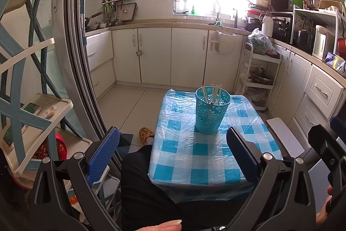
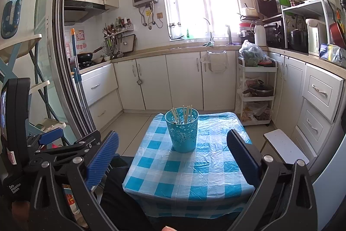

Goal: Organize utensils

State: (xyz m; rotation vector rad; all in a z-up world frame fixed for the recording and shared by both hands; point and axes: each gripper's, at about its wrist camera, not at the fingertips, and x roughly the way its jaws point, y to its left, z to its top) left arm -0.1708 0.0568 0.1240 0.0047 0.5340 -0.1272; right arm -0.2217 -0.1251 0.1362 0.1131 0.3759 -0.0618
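We hold both grippers back from the small table, which sits in the lower middle of each frame under a blue-and-white checked cloth covered with clear plastic. On it stands the turquoise holder, a perforated cup with a flower pattern, upright on the half of the cloth farther from us. A handful of pale chopsticks lean inside it, their tips fanning out above the rim.

In the left wrist view the left gripper has its fingers spread wide — one blue ribbed pad at lower left, the other dark one at lower right. The holder appears in the gap between them but higher in the frame, beyond the fingertips and nearer the right finger; nothing touches it. A dark trouser leg and a patterned slipper show between the left finger and the table edge.

In the right wrist view the right gripper is likewise spread apart and holds nothing. Here the holder sits almost centred between the two fingers, its base level with the fingertips in the frame yet clearly beyond them on the cloth. The chopsticks stand out against the white cabinets behind.

The rest of the cloth is bare — a white stool stands to the right of the table.
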